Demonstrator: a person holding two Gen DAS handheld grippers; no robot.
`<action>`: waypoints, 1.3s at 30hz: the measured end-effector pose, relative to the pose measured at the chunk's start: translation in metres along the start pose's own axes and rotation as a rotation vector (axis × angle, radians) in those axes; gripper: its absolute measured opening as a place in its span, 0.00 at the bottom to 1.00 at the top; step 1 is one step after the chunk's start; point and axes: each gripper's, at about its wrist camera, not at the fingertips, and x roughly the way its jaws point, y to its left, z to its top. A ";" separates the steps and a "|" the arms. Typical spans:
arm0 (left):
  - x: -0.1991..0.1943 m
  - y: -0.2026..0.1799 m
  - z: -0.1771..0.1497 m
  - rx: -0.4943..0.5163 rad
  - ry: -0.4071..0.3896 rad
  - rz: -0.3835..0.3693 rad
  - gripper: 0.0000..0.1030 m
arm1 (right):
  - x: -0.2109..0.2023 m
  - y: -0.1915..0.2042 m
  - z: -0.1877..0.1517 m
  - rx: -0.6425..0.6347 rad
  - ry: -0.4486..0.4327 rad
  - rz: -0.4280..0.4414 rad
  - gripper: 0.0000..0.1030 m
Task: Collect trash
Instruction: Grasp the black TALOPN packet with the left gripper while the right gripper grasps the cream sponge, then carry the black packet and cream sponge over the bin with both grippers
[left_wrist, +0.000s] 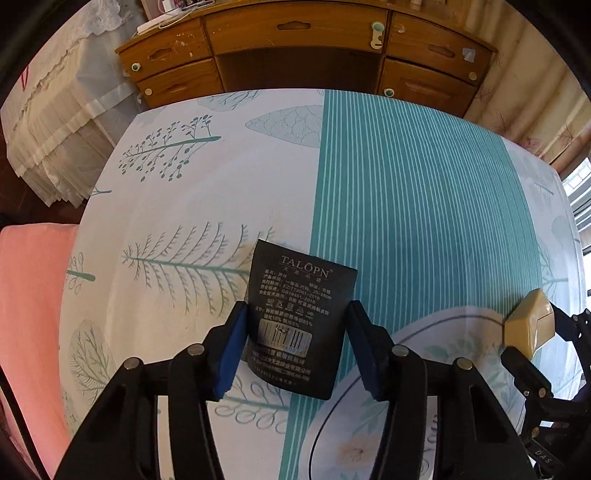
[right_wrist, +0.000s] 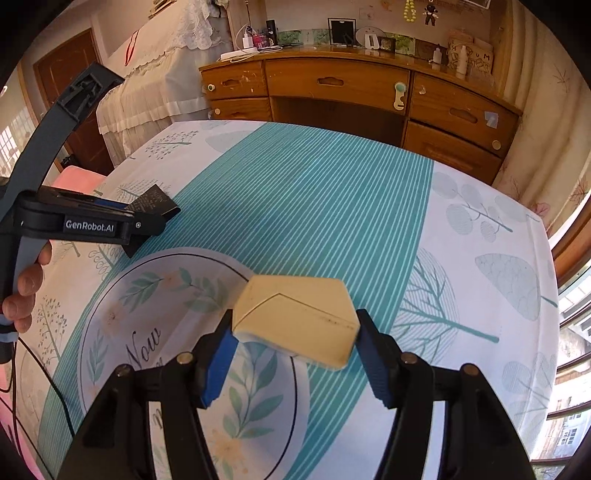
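A black printed label card (left_wrist: 299, 295) stands between the blue pads of my left gripper (left_wrist: 295, 332), which press on its two side edges and bow it slightly. It is just above the bedsheet (left_wrist: 406, 184). From the right wrist view the same card (right_wrist: 155, 199) pokes out of the left gripper (right_wrist: 155, 212), which a person's hand (right_wrist: 26, 288) holds. My right gripper (right_wrist: 293, 343) is shut on a small beige box (right_wrist: 295, 314), one pad on each end, and the box casts a shadow on the sheet below. In the left wrist view the box (left_wrist: 528, 321) shows at the right edge.
A wooden desk with drawers (right_wrist: 332, 85) stands past the far edge of the bed, cluttered on top. A pink blanket (left_wrist: 29, 295) lies along the left side. A round leaf-printed patch (right_wrist: 147, 295) and a thin black cable (right_wrist: 55, 387) lie on the near sheet.
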 end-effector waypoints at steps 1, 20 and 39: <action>-0.002 0.000 -0.004 -0.002 0.003 -0.002 0.49 | -0.001 0.001 -0.002 0.007 0.005 0.003 0.61; -0.126 0.056 -0.161 -0.055 -0.058 -0.193 0.45 | -0.103 0.082 -0.077 0.154 -0.016 0.025 0.61; -0.254 0.129 -0.412 0.089 -0.123 -0.324 0.45 | -0.249 0.278 -0.242 0.278 -0.071 0.057 0.61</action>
